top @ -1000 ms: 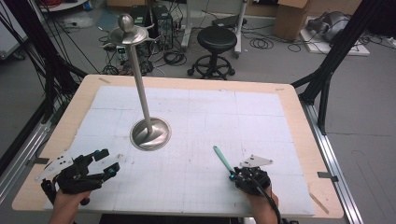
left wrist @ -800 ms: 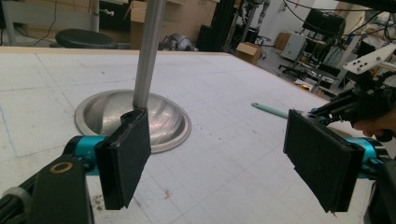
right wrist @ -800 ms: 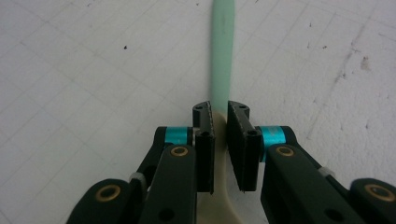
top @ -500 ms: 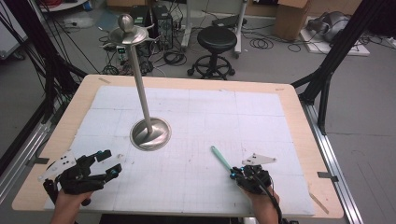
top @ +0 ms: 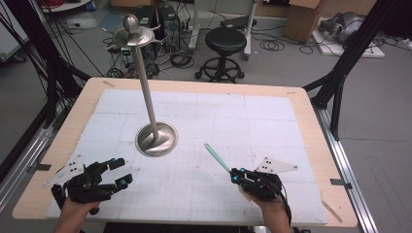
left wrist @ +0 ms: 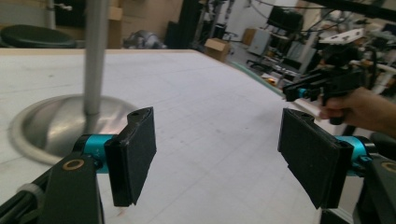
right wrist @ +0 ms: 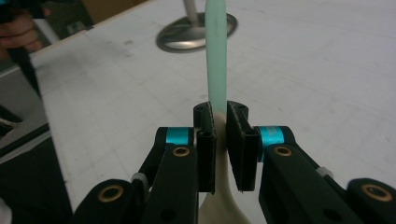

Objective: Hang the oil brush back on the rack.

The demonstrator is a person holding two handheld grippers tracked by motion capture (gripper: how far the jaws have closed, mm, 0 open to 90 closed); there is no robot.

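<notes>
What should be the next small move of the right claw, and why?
Probably lift the spoon slightly and carry it toward the metal stand. The right claw is shut on its pale green handle, which points at the stand's base; the left claw waits open.

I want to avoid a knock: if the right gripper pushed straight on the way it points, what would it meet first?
Probably the metal stand's round base; the green stick clamped in the right gripper aims at it and would likely touch first.

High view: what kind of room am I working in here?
Most likely a robotics lab or workshop. The gridded work table sits inside a black frame rig, with cables and computer towers on the floor behind it, beside a black stool and cardboard boxes.
</notes>
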